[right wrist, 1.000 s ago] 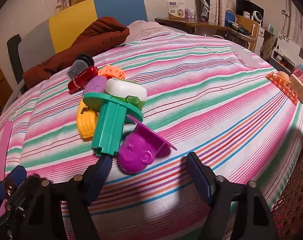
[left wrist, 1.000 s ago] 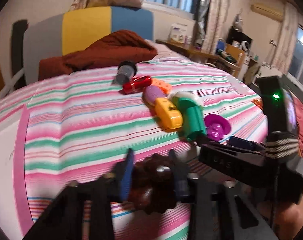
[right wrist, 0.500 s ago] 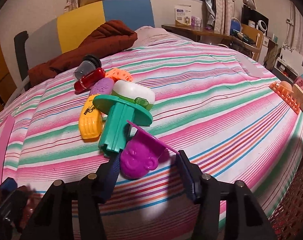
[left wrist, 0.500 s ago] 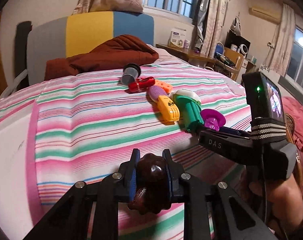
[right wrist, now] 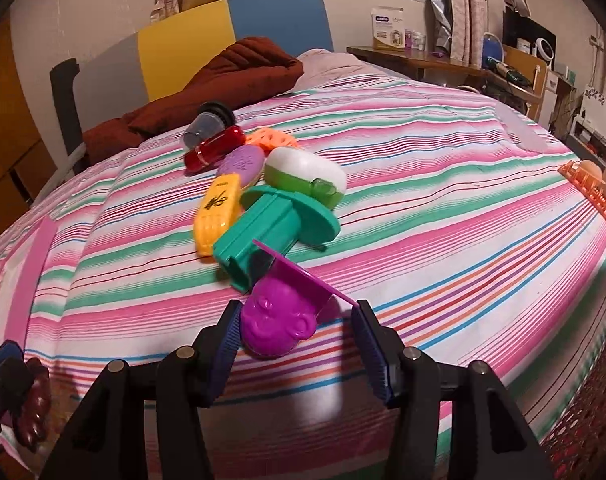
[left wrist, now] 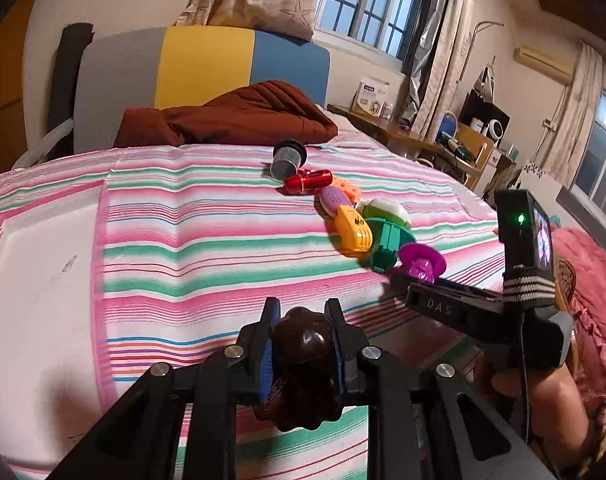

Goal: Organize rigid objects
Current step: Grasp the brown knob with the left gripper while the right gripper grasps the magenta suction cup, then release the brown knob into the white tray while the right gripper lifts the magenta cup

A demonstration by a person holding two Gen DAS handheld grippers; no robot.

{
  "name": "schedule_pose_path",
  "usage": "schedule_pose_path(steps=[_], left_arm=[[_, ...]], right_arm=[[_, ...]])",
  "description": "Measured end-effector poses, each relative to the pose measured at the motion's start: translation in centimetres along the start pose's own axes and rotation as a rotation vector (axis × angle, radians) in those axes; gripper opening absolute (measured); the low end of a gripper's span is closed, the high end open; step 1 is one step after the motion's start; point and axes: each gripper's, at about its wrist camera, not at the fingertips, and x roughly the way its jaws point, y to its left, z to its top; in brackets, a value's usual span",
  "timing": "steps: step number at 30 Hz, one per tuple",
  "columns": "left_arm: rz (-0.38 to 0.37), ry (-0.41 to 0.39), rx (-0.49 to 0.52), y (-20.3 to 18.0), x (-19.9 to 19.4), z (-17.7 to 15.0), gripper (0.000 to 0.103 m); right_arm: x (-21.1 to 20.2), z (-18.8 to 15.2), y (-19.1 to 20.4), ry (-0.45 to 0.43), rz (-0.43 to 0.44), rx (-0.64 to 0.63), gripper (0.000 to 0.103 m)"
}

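Claws work over a bed (right wrist: 443,184) with a pink, green and white striped sheet. The left claw (left wrist: 301,354) is clamped on a glossy dark brown lumpy plastic figure (left wrist: 303,364), held above the near edge of the bed. The right claw (right wrist: 297,346) stands spread around a purple plastic monkey-face mould (right wrist: 277,326) lying on the sheet, its blue pads (right wrist: 227,344) just beside it. Behind it, a teal plastic stand (right wrist: 271,232), yellow plastic toy (right wrist: 217,216), green-and-white oval case (right wrist: 307,176) and red capsule (right wrist: 215,148) lie in a touching row.
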Motion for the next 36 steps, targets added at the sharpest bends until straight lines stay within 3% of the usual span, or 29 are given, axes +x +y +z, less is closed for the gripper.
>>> schedule_pose_path(steps=[8,9,11,16,26,36], left_arm=[[0.008,-0.04,-0.005,0.9,-2.2,0.5,0.023],[0.012,-0.043,-0.007,1.1,-2.4,0.5,0.023],[0.021,-0.048,-0.019,1.8,-2.9,0.6,0.023],[0.044,-0.065,-0.064,4.1,-4.0,0.8,0.023],[0.153,-0.11,-0.177,10.5,-6.3,1.9,0.023],[0.243,-0.058,-0.298,17.2,-5.1,2.1,0.023]], right_arm=[[-0.6,-1.0,2.5,0.019,0.055,-0.046,0.056],[-0.7,-1.2,2.8,0.02,0.063,-0.054,0.034],[-0.7,-1.4,3.8,0.029,0.079,-0.086,0.031],[-0.7,-1.8,6.0,0.027,0.086,-0.151,0.031],[-0.9,-1.6,7.5,0.028,0.152,-0.155,0.031],[-1.3,-1.8,9.5,0.022,0.157,-0.206,0.031]])
